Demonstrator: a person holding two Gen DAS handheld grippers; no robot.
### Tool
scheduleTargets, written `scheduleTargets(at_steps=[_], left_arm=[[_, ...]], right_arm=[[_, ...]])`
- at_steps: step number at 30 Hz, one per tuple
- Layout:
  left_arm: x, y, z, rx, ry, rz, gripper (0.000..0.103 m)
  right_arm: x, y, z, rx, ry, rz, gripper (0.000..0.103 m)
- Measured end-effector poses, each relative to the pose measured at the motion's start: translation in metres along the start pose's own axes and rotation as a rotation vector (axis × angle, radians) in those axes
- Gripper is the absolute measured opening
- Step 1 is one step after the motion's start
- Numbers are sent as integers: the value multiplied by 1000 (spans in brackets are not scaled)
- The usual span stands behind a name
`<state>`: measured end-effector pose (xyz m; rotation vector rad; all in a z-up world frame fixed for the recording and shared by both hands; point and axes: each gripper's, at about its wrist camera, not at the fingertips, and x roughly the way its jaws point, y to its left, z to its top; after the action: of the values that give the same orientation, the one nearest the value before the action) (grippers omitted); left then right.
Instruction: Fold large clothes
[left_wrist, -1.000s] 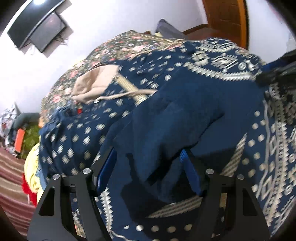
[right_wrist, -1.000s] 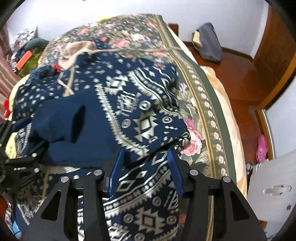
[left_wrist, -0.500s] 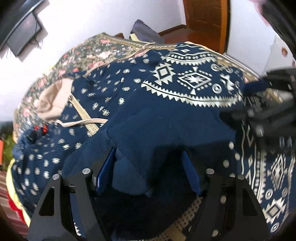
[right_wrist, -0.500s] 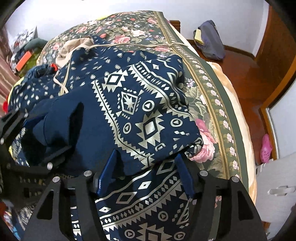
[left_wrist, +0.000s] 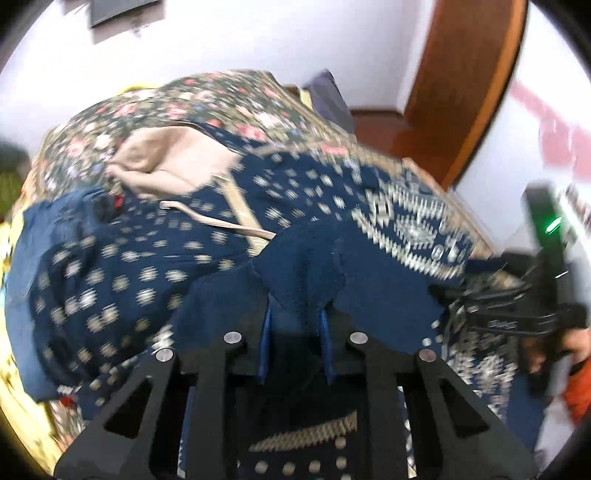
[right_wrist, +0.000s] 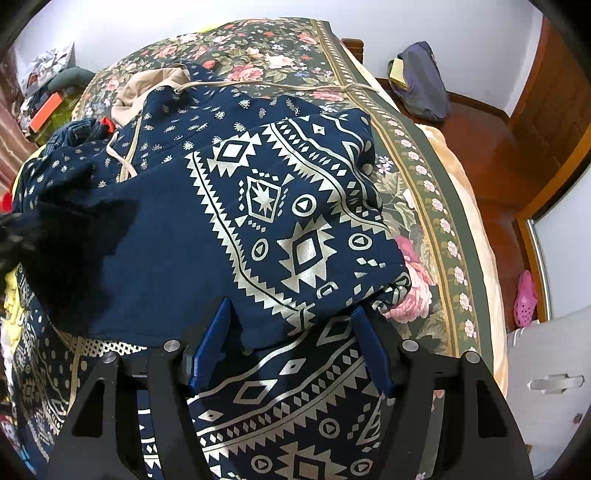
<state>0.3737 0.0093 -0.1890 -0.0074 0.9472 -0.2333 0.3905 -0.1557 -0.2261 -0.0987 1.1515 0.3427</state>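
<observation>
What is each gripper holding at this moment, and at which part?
The left gripper pinches the plain navy folded-over edge of the patterned garment. The right gripper stands open around the same edge, gripping nothing.

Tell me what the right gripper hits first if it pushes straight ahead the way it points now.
Almost at once, the right gripper would meet the folded-over flap of the navy patterned garment, whose edge already lies between its open fingers. The floral bedspread lies beyond and beneath it. Depth is hard to judge in this fisheye view.
</observation>
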Motion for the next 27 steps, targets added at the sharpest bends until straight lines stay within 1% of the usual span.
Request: scheduleTargets(at_steps=[2,4,7,10,12,16,19,20,21,23,25,27], left_arm=[[-27,21,-3,-67,-48,-17,22],[-47,39,-8,-131,-73,-45,21],[-66,62,-19,-206,-90,-78,20],[-74,75,-33,-242,-86,-88,20],[-79,81,-46,-256,-80,-68,20],[-75,97,-71,-297,-43,-27,21],[-68,107,-88,-313,14,17,24],[-67,110,-92,-315,24,24,25],[-66,112,-96,-316,30,29,28],[-68,117,-106,-315,37,75,29],[-71,124,-114,-315,40,107,34],[-75,132,-123,-333,36,134,44]], right_arm=[[-1,0,0,8,0,1,64],[-2,0,0,14,2,-2,63],[-4,0,2,47,10,9,63],[-13,2,5,78,-12,67,63],[-16,8,7,76,-22,84,63],[-7,23,6,31,1,56,63],[5,31,1,-1,42,46,63],[8,32,-1,-7,45,38,64],[9,33,-2,-9,33,34,64],[8,31,-2,-1,29,36,64],[8,29,-1,14,30,41,64],[8,29,-1,17,31,37,65]])
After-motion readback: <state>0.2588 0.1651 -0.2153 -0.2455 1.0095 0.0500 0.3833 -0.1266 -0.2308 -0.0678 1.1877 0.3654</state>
